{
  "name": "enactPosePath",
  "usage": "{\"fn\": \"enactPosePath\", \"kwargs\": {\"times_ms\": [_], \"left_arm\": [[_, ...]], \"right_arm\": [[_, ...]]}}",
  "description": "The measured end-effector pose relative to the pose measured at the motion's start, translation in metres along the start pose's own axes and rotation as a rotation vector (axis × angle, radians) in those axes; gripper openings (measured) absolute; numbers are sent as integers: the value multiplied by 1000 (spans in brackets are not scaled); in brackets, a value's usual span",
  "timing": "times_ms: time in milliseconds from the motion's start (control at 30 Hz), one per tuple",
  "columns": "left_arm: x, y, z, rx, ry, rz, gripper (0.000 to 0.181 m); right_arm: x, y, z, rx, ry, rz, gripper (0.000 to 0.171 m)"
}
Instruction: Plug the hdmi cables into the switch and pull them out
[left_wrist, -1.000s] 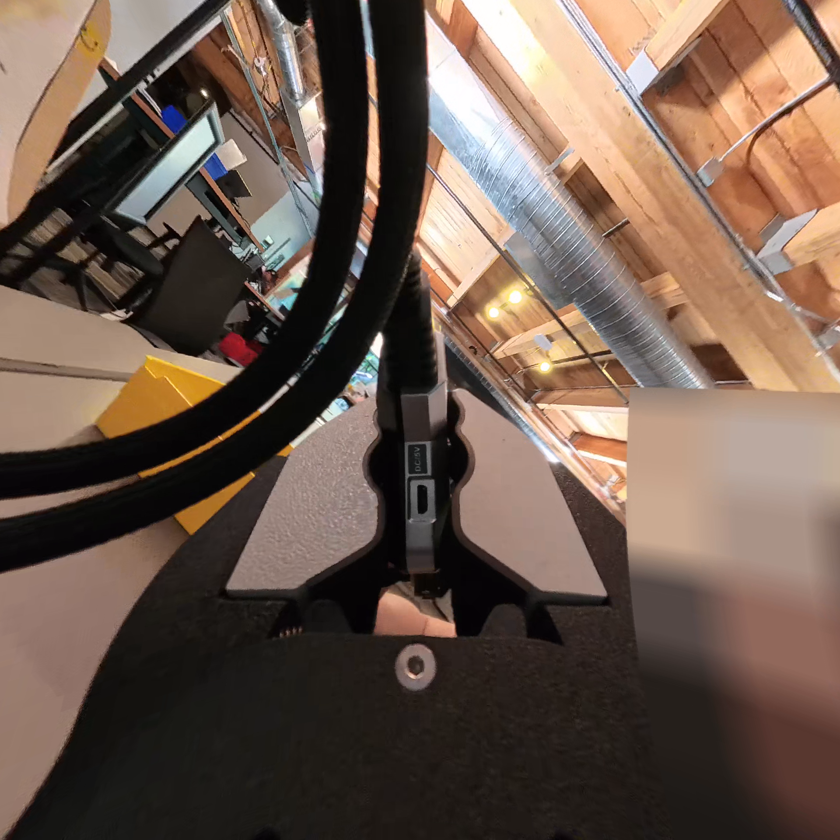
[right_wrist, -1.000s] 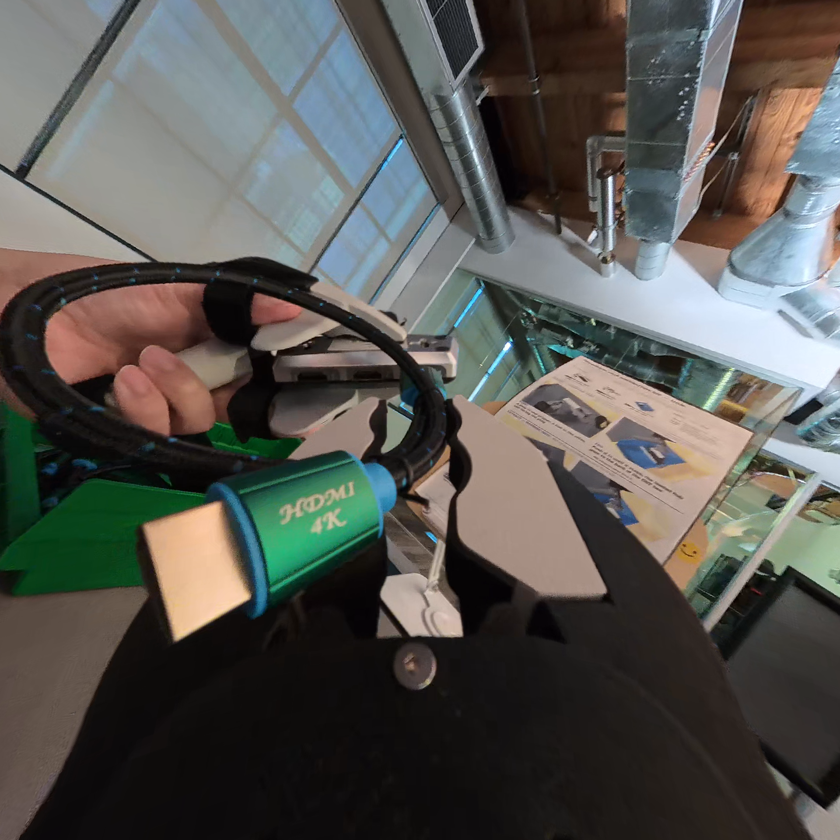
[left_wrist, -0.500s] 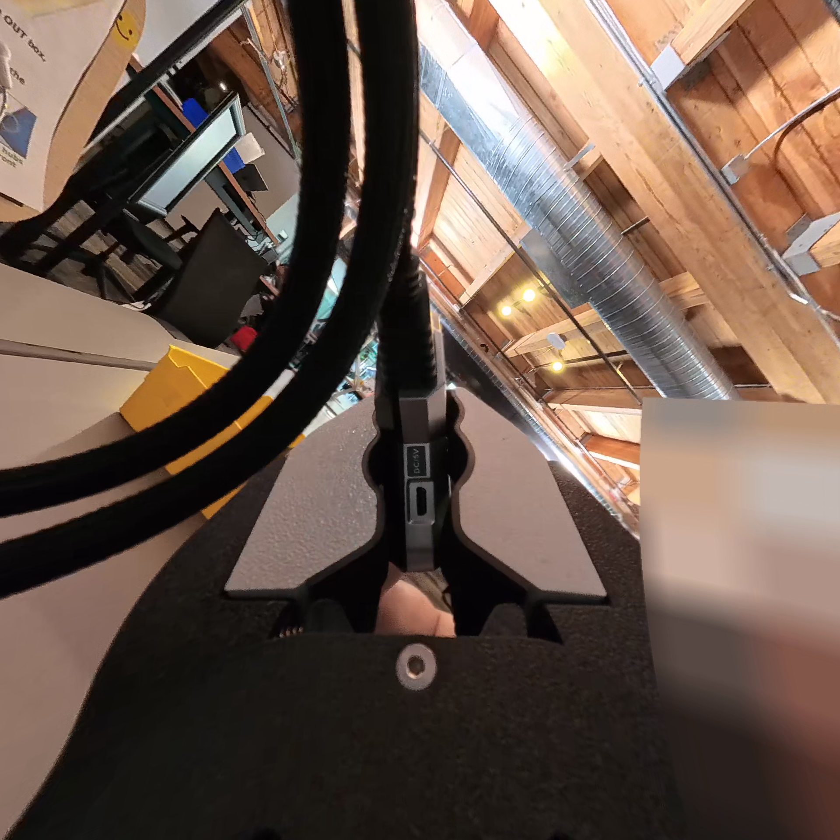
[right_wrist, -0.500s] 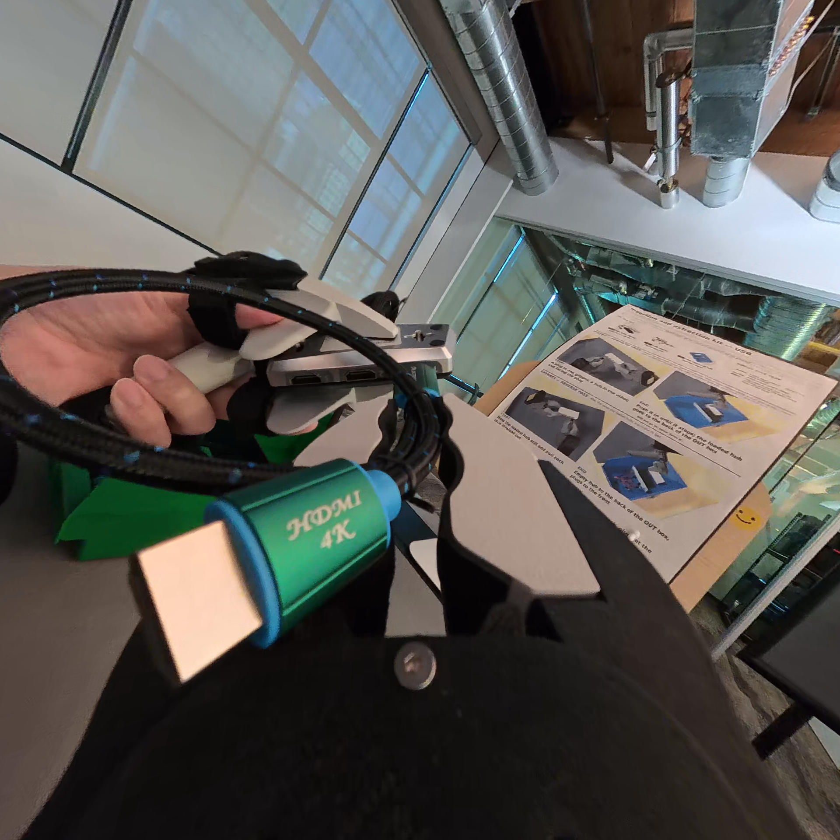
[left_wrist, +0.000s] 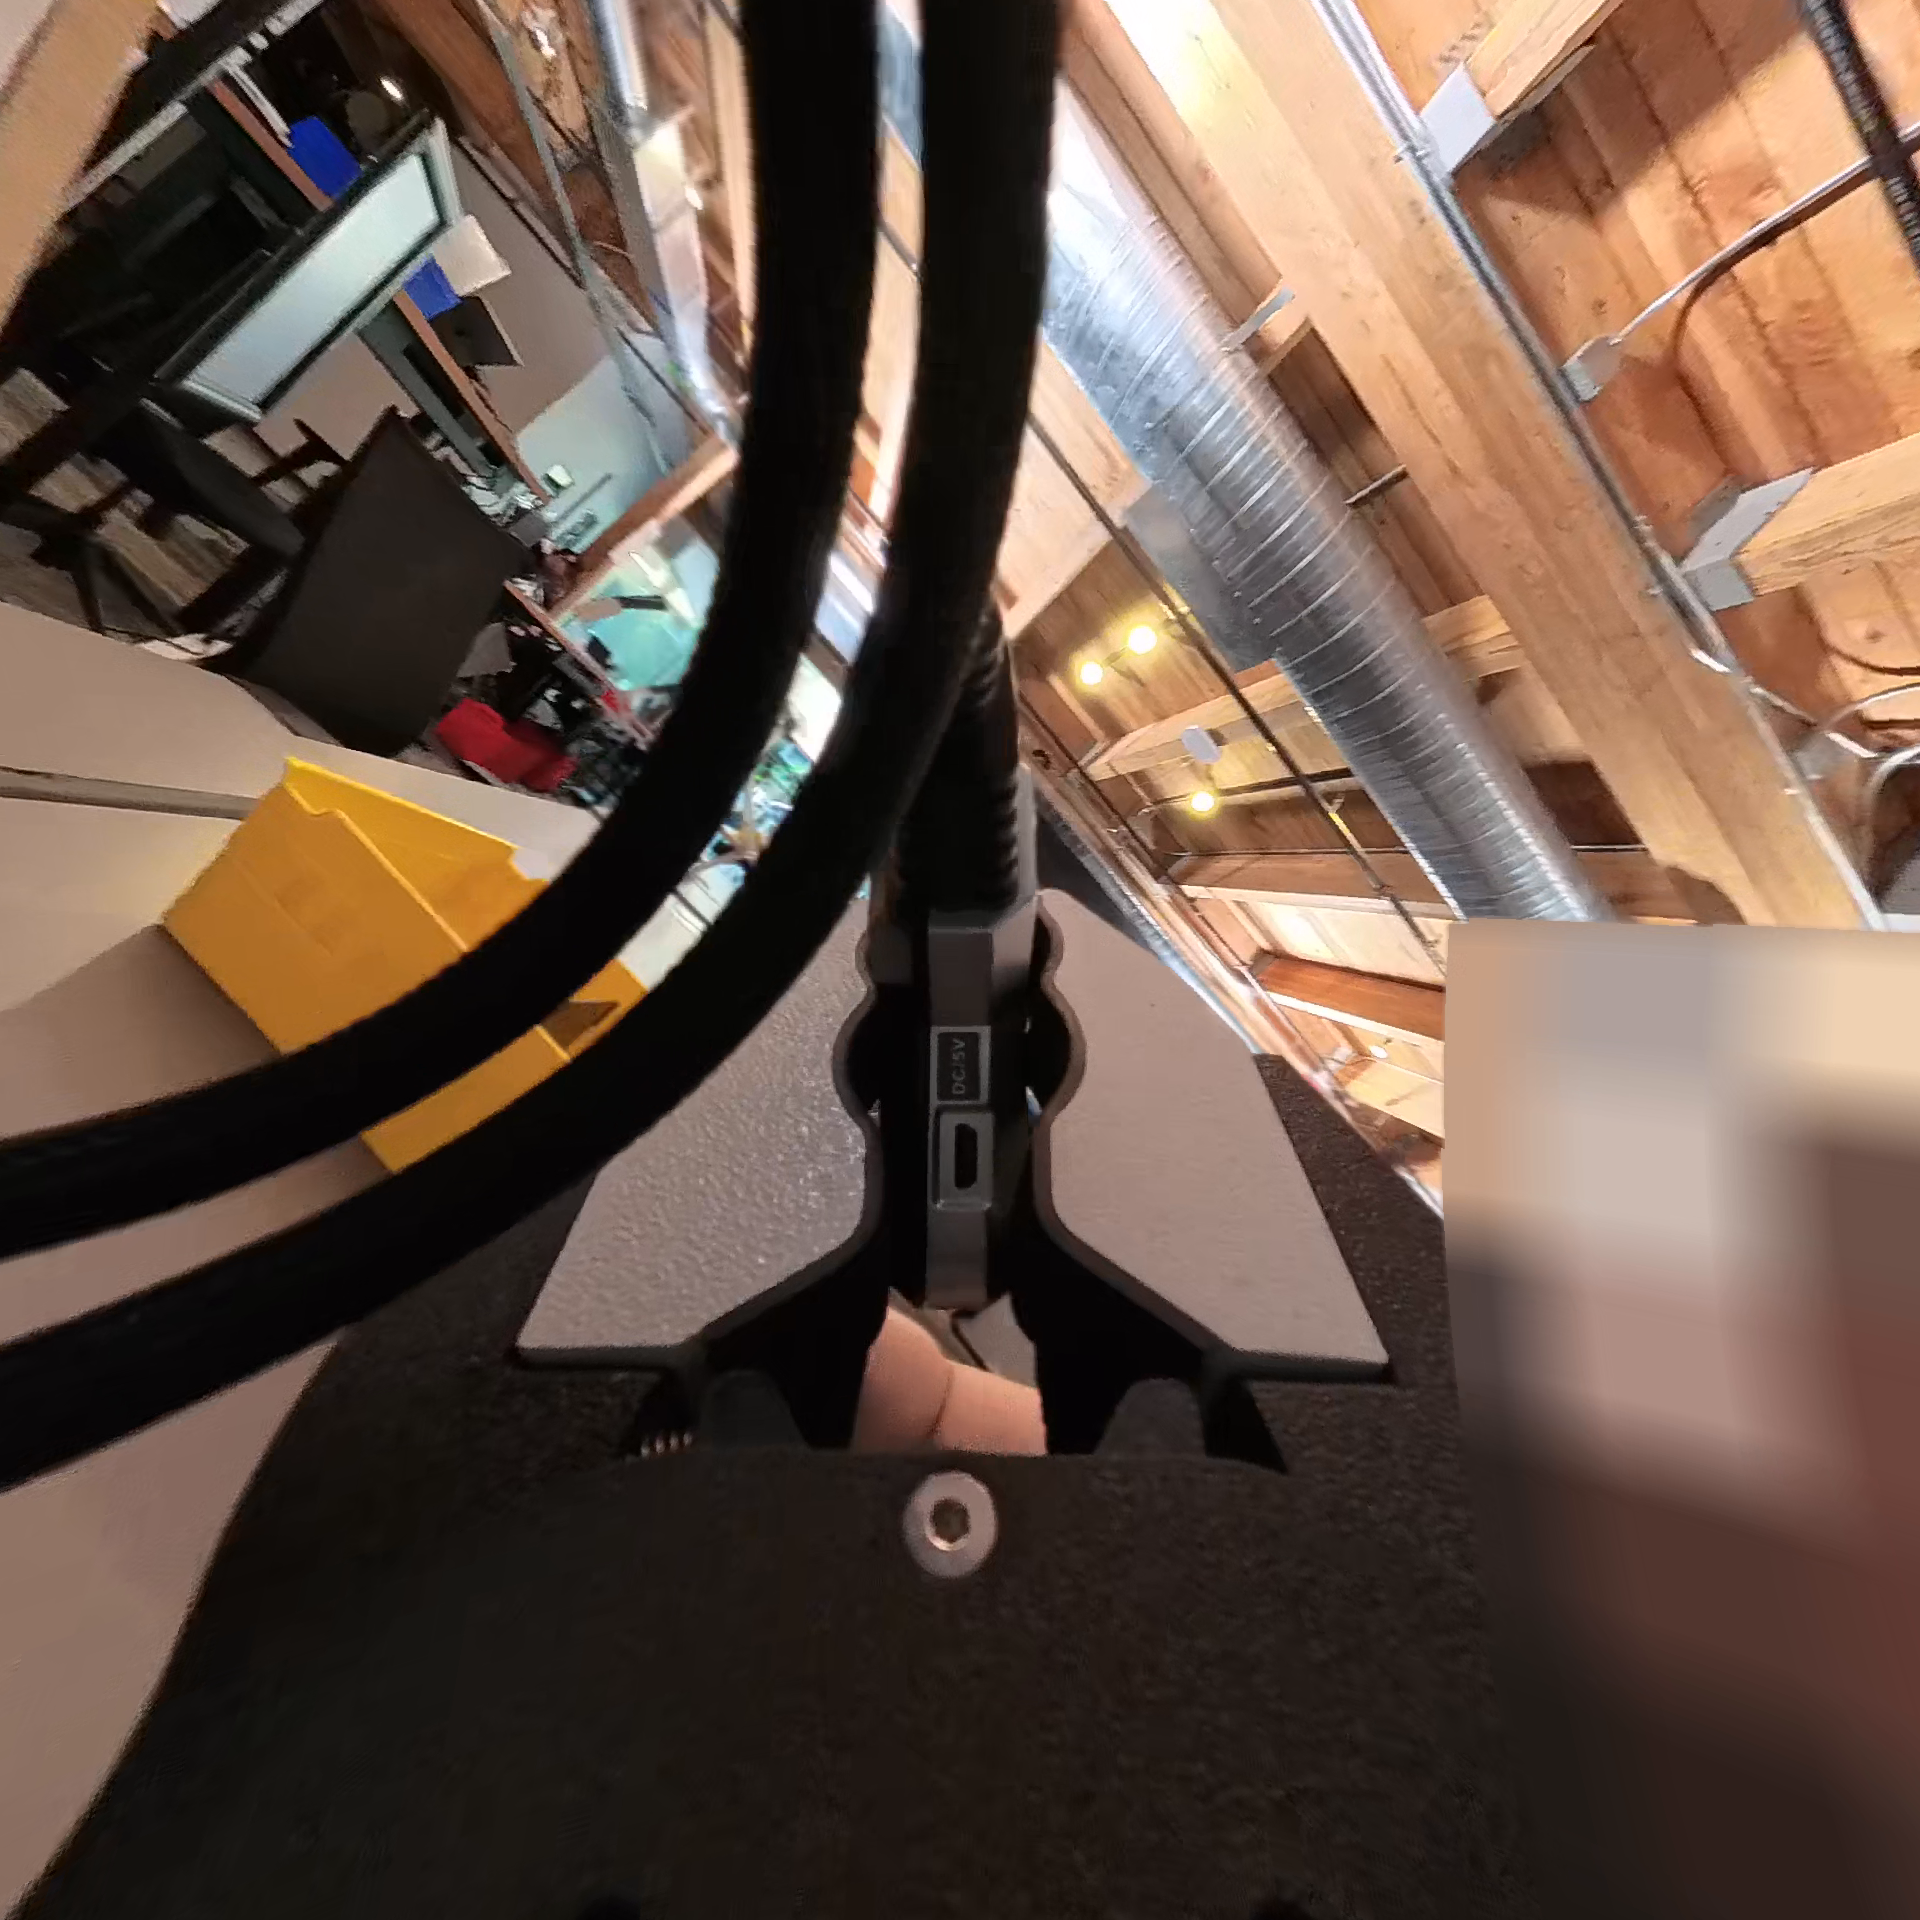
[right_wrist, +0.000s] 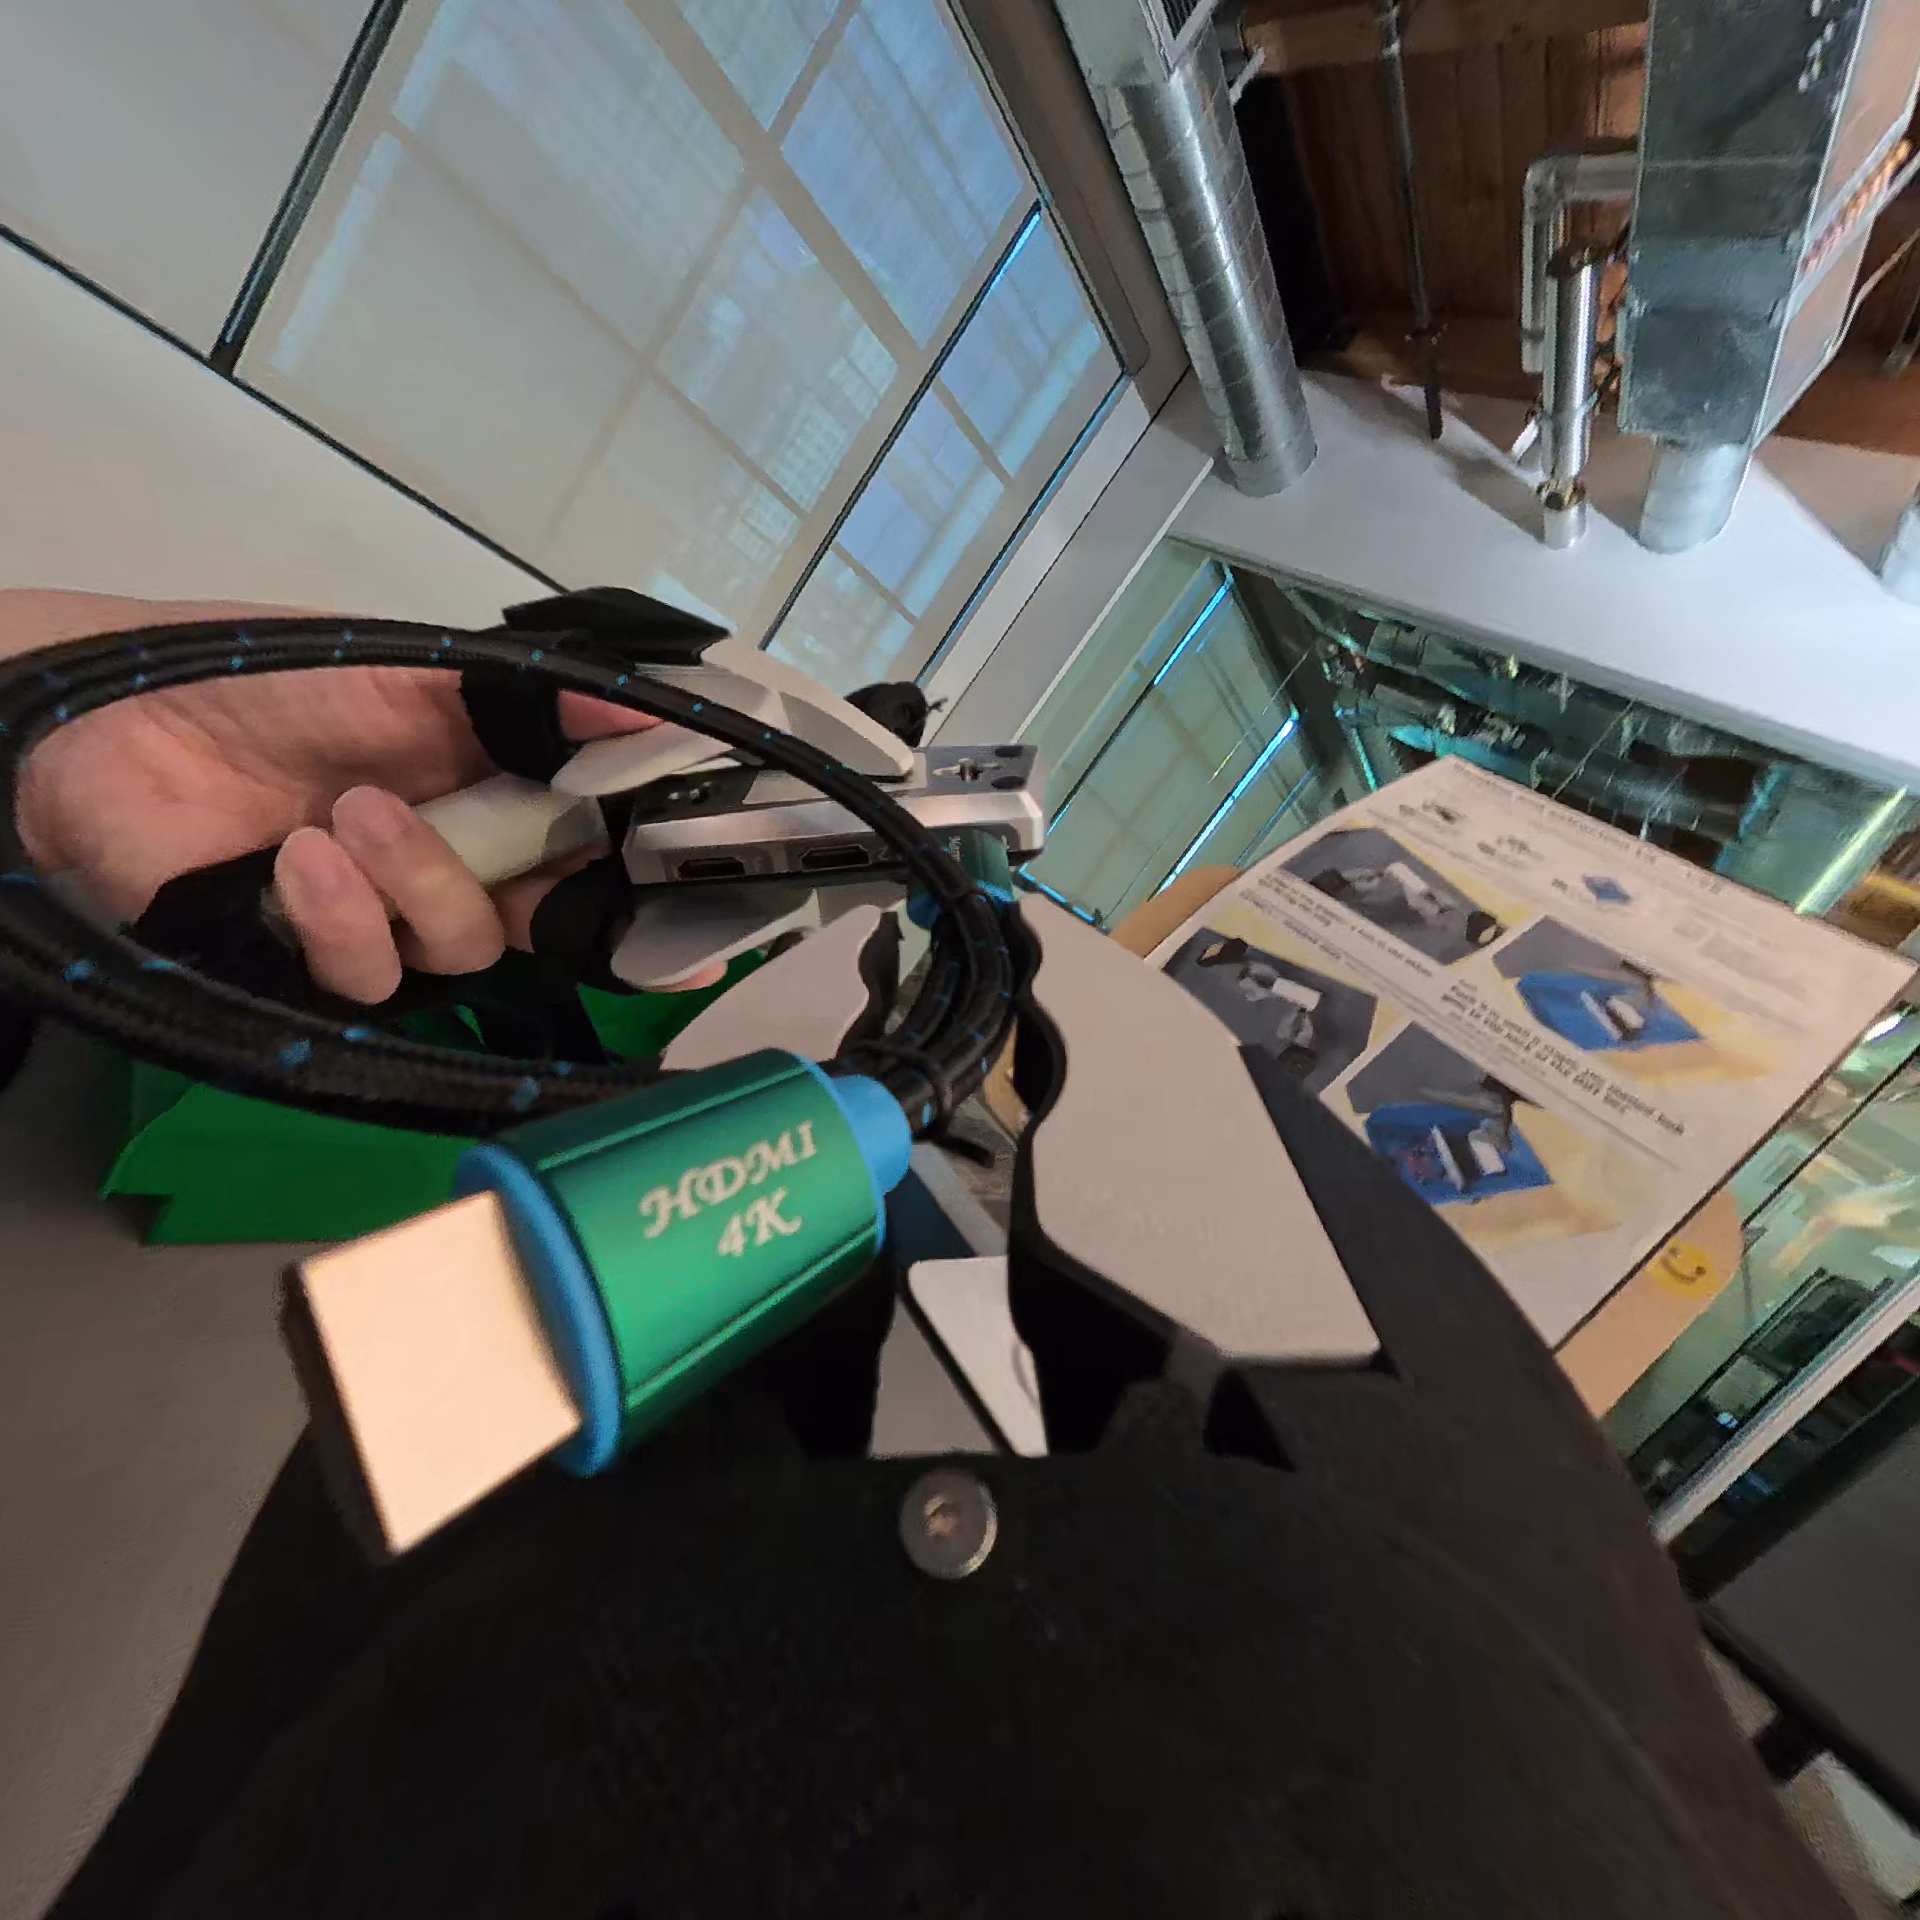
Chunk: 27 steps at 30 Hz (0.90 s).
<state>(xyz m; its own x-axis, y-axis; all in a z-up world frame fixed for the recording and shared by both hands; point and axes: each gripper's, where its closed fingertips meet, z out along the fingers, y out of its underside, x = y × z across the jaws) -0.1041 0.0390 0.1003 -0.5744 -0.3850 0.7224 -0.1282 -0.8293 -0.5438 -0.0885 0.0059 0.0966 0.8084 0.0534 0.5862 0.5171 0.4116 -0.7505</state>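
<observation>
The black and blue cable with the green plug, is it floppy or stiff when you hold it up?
Probably springy-stiff: the braided cable keeps a round loop instead of drooping. The green plug looks metal, so it likely feels heavy and pulls its end down. The right hand-held gripper pinches the cable; its woven skin probably won't slip.

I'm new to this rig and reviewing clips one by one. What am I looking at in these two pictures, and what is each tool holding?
No robot here: a person carries a hand-held two-finger tool in each hand, each with a camera looking along its fingers. In the left wrist view, the left tool is shut on a grey HDMI switch, seen edge-on, with a thick black cable looping overhead. The right wrist view shows the right tool shut on a braided HDMI cable just behind its green plug, which is not plugged in. Farther off, the person's hand holds the left tool with the switch. A yellow bin sits on the table.
</observation>
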Motion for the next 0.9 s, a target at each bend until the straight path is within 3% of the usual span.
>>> {"fn": "enactPosePath", "kwargs": {"times_ms": [133, 267, 467, 567, 600, 767, 900], "left_arm": [[-1, -5, -4, 7, 4, -19, 17], [1, -12, -10, 0, -8, 0, 22], [-6, 2, -7, -109, -70, 44, 22], [-16, 13, -4, -161, -103, 58, 25], [-20, 15, -3, -171, -120, 70, 17], [-26, 27, -1, -266, -166, 172, 23], [-29, 48, 1, -431, -227, 329, 17]], "right_arm": [[-9, 6, 0, -18, -80, -57, 29], [-10, 41, -1, -158, -224, 22, 31], [21, 45, 0, -179, -217, 558, 31], [22, 29, -1, -110, -351, 958, 32], [18, 27, -2, -117, -405, 1050, 33], [-16, 40, 0, -271, -537, 1127, 37], [-24, 32, 2, -245, -593, 1199, 37]]}}
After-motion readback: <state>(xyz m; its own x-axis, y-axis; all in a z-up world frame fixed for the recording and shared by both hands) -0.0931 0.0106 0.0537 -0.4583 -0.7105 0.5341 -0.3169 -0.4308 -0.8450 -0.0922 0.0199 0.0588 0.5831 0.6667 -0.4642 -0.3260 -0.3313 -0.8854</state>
